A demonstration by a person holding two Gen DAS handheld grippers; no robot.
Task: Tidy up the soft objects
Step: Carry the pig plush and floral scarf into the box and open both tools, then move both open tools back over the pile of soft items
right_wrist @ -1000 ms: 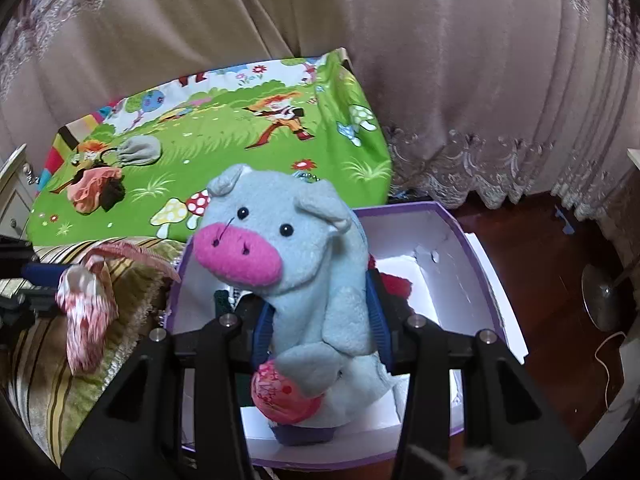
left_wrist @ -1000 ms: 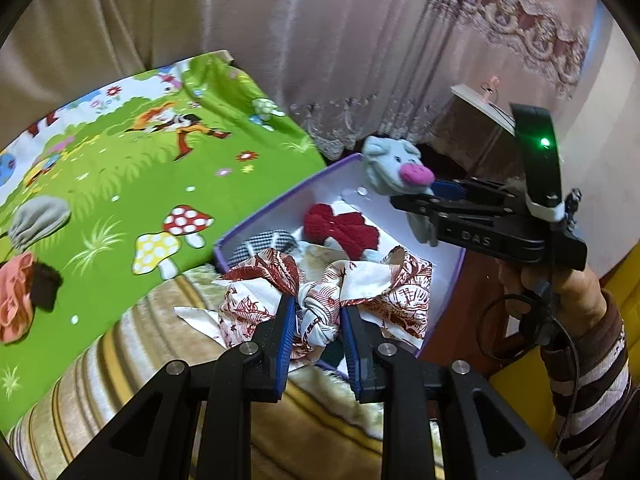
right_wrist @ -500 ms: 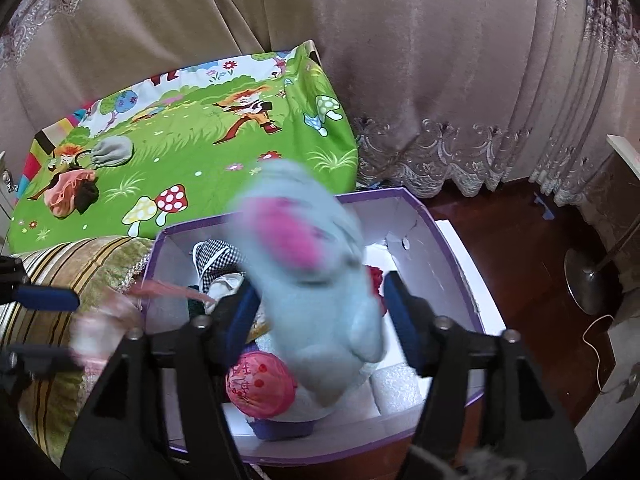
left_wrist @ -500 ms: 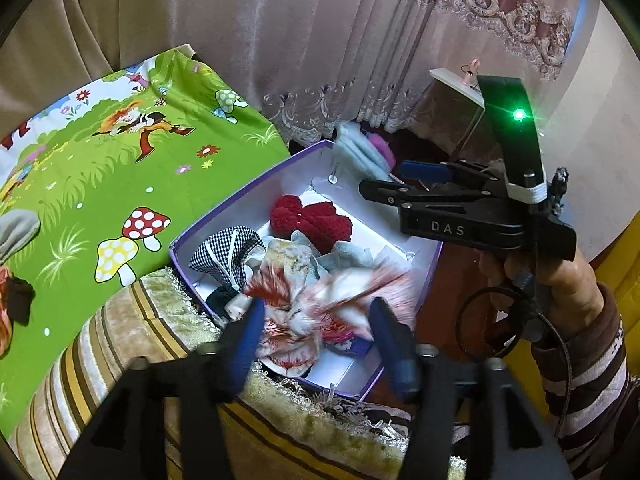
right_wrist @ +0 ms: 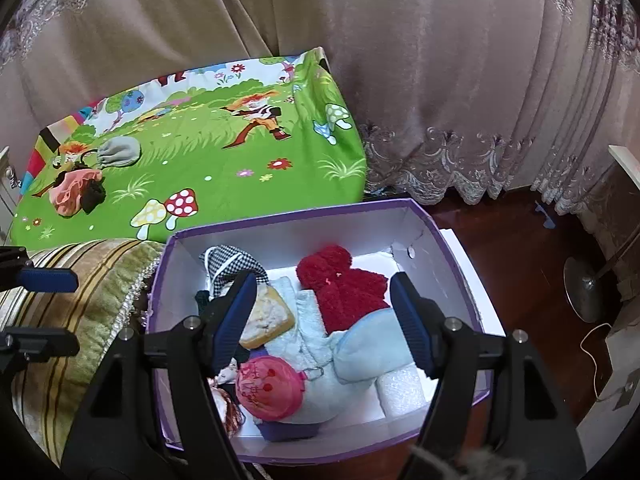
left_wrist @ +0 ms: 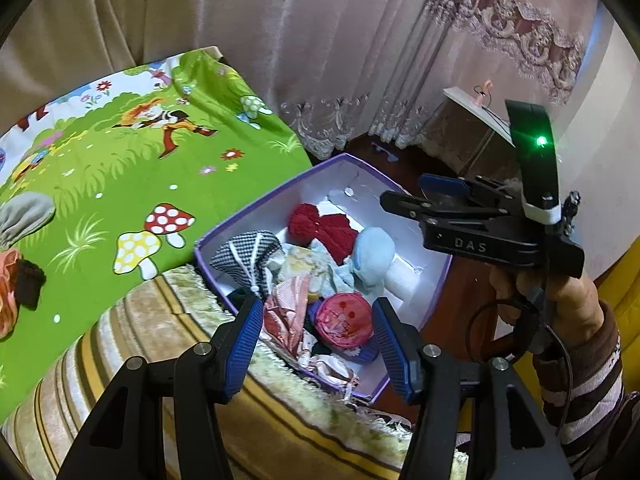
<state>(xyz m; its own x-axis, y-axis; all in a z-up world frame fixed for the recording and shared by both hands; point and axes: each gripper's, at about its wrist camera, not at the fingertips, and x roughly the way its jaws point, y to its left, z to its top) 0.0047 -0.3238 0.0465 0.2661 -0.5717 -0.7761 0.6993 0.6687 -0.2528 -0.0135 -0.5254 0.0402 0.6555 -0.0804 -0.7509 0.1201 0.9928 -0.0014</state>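
A purple box [right_wrist: 436,224] with a white inside stands on the floor beside the bed; it also shows in the left wrist view [left_wrist: 256,216]. In it lie the light blue plush pig [right_wrist: 372,350], a red knit piece [right_wrist: 340,292], a pink round toy [right_wrist: 270,386], a checked cloth [right_wrist: 230,262] and the red-patterned white cloth [left_wrist: 286,320]. My left gripper [left_wrist: 318,344] is open and empty above the box's near edge. My right gripper [right_wrist: 324,316] is open and empty above the box.
A bed with a green cartoon sheet [right_wrist: 208,152] holds a grey pouch [right_wrist: 120,152] and an orange and black soft item [right_wrist: 76,192]. A striped blanket [right_wrist: 72,320] lies at the box's left. Curtains hang behind. A fan base [right_wrist: 588,284] stands on the wooden floor.
Both grippers opened. The left let go of the red-patterned cloth and the right let go of the plush pig; both things dropped into the box.
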